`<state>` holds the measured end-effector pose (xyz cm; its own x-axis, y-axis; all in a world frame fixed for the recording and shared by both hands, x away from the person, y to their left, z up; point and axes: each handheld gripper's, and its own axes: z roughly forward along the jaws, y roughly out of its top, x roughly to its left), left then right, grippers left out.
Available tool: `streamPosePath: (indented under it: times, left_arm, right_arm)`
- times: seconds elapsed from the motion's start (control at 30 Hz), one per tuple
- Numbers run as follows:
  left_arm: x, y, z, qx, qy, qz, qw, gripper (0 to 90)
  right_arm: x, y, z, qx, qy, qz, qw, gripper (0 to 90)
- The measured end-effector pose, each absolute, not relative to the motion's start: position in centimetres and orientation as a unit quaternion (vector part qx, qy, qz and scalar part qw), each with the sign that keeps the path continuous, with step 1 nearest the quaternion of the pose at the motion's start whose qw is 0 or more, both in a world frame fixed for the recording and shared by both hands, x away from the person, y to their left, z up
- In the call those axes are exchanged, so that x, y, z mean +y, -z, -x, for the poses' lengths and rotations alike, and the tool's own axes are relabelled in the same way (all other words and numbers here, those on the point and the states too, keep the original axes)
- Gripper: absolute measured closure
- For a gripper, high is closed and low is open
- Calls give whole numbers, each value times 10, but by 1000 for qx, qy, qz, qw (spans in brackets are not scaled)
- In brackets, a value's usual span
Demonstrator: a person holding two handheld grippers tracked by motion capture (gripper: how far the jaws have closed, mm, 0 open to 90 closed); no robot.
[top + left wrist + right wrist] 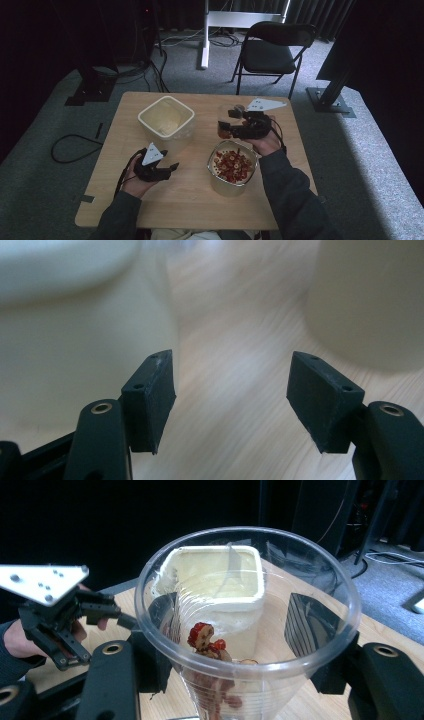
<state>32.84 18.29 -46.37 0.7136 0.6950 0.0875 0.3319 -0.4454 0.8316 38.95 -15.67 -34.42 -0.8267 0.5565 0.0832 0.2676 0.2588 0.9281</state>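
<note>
A: High view? 
B: My right gripper [225, 128] clamped the clear cup [223, 126] at 12 o'clock of the metal bowl [218, 177].
A: Left gripper view? 
B: Jaws apart, empty. 
A: Right gripper view? 
B: Cup [247, 625] upright, pinched, red pieces [206, 637] inside.

Black grippers [170, 167], grey plates, dark sleeves [290, 192]

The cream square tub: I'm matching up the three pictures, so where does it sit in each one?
High view: cream square tub stands at the table's far left, left of the right gripper.
Left gripper view: probably the blurred pale wall at left, beyond the open jaws.
Right gripper view: centre, seen through the clear cup.
Shared landmark: the wooden table.
</note>
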Motion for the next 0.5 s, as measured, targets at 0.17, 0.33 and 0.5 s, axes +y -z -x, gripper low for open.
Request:
streamPosePath:
  times: [0.17,0.33,0.5]
  left_arm:
    - [166,439,-334,292,-220,-818,444,346]
    - [145,419,-341,271,-213,-817,463,325]
    - [121,407,-347,250,-201,-814,484,301]
  right_arm:
    - [-148,343,-389,785,-551,-255,126,387]
    - [-139,344,-388,786,-555,-248,115,387]
    - [-127,345,-387,790,-555,-239,107,386]
